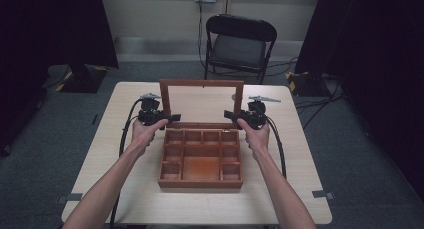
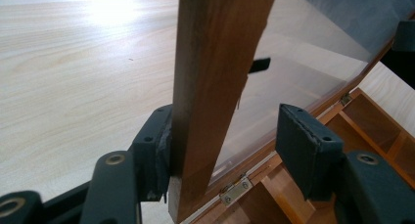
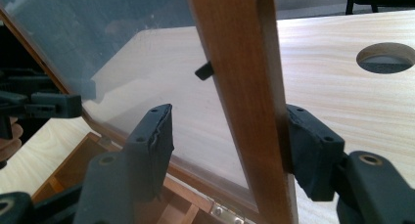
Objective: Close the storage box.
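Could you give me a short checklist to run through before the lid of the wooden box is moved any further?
1. Left hand-held gripper straddles the lid's side rail: ok.
2. Left jaws closed on that rail: not ok; one pad touches, the other stands apart.
3. Right hand-held gripper straddles the opposite rail: ok.
4. Right jaws closed on it: not ok; a gap remains at the inner pad.
5. Lid upright, hinges in place: ok.
6. Box compartments free of loose items: ok, as seen from the high view.
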Action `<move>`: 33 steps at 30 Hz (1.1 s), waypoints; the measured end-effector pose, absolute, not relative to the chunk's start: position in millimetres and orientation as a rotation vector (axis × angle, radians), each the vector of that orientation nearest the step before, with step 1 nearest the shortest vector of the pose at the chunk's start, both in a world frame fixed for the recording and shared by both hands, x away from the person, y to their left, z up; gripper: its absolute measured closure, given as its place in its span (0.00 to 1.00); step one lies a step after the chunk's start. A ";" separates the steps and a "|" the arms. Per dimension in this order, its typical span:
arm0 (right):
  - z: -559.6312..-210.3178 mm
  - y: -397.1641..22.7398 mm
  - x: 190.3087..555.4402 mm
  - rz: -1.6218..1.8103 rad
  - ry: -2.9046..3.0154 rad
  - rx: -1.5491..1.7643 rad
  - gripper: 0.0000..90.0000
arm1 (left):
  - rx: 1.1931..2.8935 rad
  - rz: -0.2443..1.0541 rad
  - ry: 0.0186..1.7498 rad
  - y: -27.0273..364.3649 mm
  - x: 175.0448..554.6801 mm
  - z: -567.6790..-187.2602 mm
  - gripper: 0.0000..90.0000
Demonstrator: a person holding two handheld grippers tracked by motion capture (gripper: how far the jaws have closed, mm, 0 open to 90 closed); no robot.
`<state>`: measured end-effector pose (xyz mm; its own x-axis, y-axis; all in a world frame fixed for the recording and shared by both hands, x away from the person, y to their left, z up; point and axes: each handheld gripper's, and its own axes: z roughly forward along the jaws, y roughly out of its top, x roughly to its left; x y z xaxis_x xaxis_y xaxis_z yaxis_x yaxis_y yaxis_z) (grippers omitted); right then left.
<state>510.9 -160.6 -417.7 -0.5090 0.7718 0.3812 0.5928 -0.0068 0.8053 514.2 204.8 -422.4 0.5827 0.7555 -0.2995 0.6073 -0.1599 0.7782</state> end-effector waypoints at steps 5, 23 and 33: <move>-414.6 -159.0 505.9 1.517 2.089 1.420 0.42 | 1.854 0.205 1.099 205.6 509.5 -419.7 0.45; -401.9 -161.9 488.3 1.551 2.098 1.389 0.37 | 1.853 0.231 1.043 210.9 487.7 -407.2 0.45; -397.6 -163.4 480.6 1.554 2.102 1.381 0.36 | 1.842 0.258 1.017 213.9 476.5 -400.3 0.46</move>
